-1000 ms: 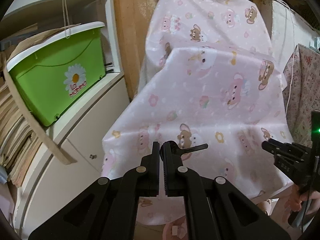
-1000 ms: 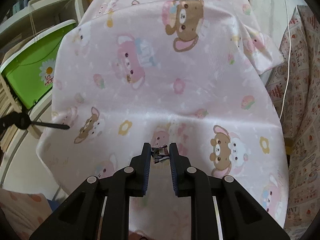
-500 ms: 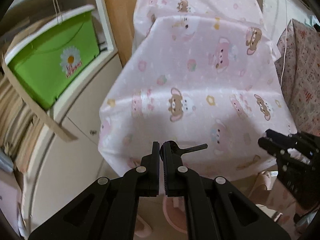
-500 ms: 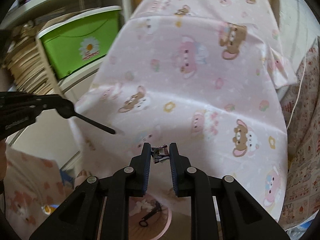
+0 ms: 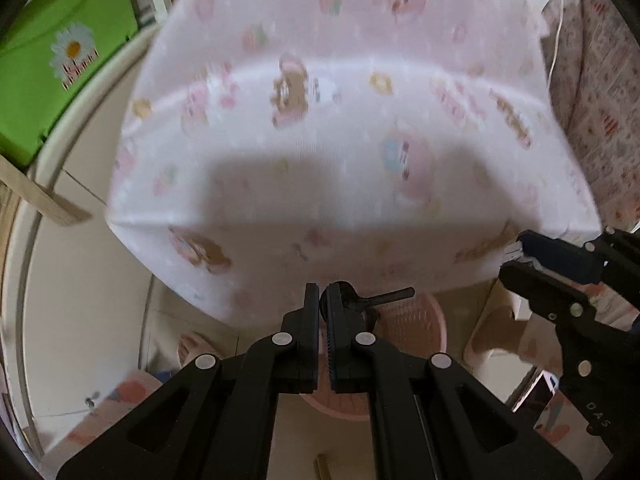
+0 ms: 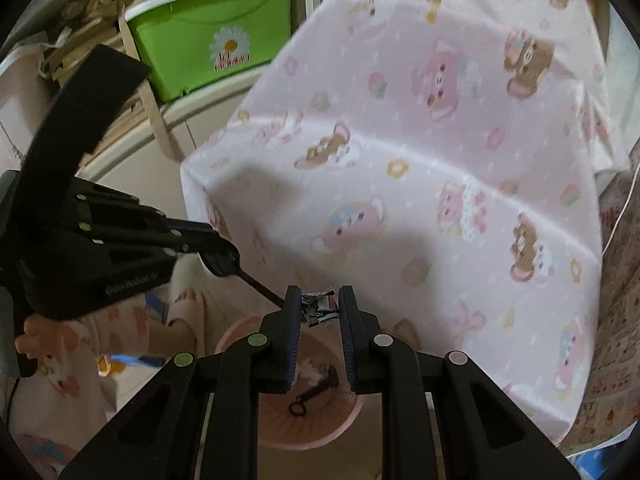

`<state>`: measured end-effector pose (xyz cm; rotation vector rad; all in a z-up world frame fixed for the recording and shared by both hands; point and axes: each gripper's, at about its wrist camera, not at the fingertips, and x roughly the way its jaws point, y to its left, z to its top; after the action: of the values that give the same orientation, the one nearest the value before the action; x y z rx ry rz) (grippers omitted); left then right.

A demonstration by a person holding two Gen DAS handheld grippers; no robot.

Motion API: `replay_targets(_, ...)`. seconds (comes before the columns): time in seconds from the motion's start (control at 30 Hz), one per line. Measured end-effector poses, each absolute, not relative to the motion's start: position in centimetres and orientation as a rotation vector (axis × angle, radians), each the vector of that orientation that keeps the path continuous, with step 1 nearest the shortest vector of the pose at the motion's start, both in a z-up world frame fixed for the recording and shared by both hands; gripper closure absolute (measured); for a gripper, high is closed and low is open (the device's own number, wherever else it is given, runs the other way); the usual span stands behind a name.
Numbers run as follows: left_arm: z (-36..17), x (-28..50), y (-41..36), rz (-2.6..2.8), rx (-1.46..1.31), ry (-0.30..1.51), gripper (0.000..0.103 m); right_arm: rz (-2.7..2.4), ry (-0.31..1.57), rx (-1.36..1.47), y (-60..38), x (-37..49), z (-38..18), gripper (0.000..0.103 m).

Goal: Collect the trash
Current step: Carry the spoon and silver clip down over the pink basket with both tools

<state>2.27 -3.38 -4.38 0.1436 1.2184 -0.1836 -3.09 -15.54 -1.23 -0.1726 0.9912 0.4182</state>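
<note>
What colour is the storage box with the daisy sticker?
Bright green storage box with a white lid; clearest in the right wrist view.

left wrist: steeply down | right wrist: same | shared: pink basket point(image 5: 416, 320)

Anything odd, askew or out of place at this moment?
Nothing stands out. The left gripper is shut on a thin black stick-like piece, the right gripper on a crumpled wrapper, both above the pink basket on the floor. The pink cloth lies draped, with nothing spilled.
</note>
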Motion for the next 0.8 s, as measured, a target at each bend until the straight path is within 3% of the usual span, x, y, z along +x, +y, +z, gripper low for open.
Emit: replay_targets(0.8,-14.3,2.3,-4.4,-0.134,0.178,1.434,0.1,0.311,1.257,-0.29,-14.9,-1.5,-12.5,0.083)
